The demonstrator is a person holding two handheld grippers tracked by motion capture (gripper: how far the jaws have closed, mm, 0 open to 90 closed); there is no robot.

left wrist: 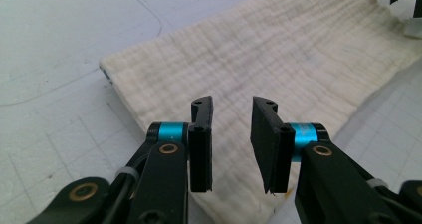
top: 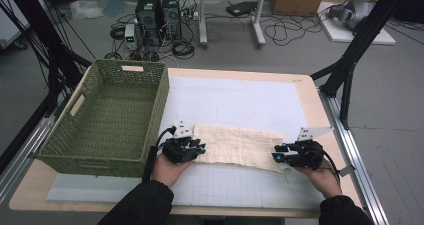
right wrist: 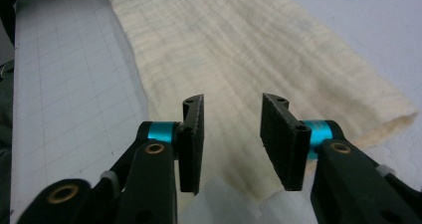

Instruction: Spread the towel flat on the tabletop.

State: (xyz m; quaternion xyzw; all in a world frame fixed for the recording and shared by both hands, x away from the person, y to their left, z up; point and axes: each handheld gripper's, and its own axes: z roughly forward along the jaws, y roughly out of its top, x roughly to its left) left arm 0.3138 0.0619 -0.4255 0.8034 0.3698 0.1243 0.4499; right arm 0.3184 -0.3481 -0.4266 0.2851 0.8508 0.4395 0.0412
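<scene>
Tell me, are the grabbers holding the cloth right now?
No. Each hand-held gripper, left and right, has its jaws open with a gap between them, over one end of the folded cream cloth. Nothing is held.

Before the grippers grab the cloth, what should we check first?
1. Left gripper jaws open: ok.
2. Right gripper jaws open: ok.
3. Each gripper at one end of the cloth: ok.
4. Cloth lying flat, folded into a long strip on the mat: ok.
5. Jaws already around a cloth edge: not ok; both hang above it.
6. Basket has room: ok, nothing inside.
</scene>
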